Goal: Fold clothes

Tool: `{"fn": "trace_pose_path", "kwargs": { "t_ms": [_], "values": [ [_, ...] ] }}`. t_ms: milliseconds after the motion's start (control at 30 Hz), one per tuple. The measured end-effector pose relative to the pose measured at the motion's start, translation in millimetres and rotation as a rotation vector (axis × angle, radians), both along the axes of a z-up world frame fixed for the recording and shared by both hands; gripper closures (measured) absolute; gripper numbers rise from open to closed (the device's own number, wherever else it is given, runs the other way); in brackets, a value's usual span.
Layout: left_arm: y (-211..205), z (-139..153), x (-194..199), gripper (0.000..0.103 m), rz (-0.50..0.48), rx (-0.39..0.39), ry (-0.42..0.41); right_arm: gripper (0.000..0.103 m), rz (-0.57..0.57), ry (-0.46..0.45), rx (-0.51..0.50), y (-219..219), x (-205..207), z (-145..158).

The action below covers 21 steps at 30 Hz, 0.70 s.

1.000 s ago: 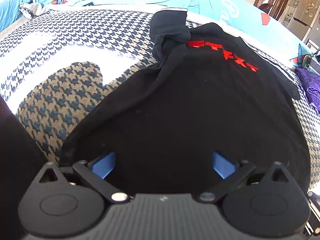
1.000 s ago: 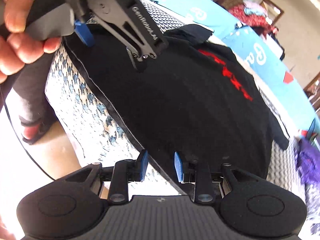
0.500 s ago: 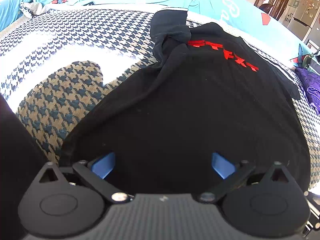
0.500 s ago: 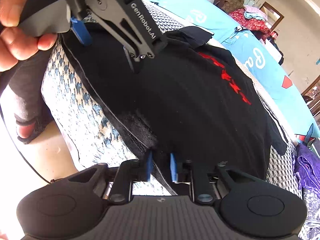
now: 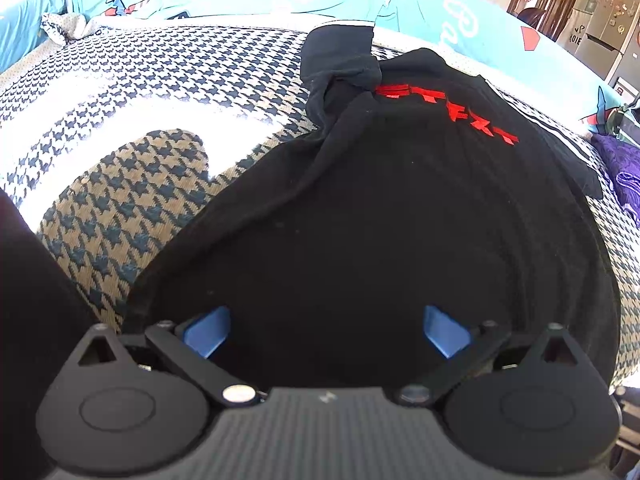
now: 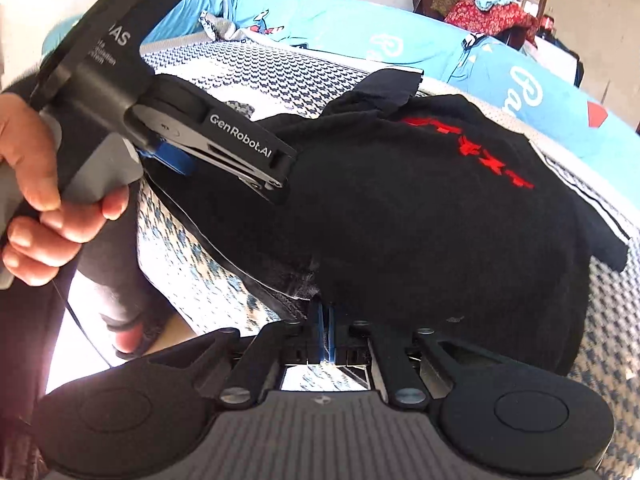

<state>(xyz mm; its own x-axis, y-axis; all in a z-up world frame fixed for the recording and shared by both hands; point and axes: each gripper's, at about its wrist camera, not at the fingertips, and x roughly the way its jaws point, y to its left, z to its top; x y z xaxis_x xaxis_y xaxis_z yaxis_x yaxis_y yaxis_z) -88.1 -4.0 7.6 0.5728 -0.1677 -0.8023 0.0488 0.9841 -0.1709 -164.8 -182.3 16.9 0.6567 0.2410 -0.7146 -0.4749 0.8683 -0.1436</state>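
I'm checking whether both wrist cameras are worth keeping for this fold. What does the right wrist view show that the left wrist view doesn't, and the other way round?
Only the right wrist view shows the right gripper shut on the black T-shirt's near hem, its jaws having just closed, plus the person's hand holding the left gripper over the shirt's left edge.

Only the left wrist view shows the left gripper open over the cloth, and a refrigerator.

Both show the shirt's red print and the houndstooth blanket.

Bare houndstooth blanket [image 5: 168, 80] to my left lies open; the purple cloth [image 5: 624, 184] crowds the far right edge.
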Motion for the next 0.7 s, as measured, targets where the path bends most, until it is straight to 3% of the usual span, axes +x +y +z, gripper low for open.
{"fn": "trace_pose_path", "kwargs": {
  "t_ms": [167,300,533,700],
  "values": [
    [-7.6,-1.4,-1.4,0.000,-0.026,0.036,-0.011,0.099,0.004,0.020,0.032,5.4,6.5,-6.3],
    [-10.2,-5.4,-0.9,0.000,-0.029,0.073,-0.005,0.098,-0.007,0.086,0.000,7.5,13.6,-19.7],
    [-3.0,-7.9,3.8,0.000,0.028,0.127,0.009,0.094,0.005,0.150,0.128,-4.5,9.6,-5.9],
    [5.1,-8.6,7.6,0.000,0.067,0.143,0.014,0.094,-0.124,0.112,0.126,-22.4,1.8,11.2]
  ]
}}
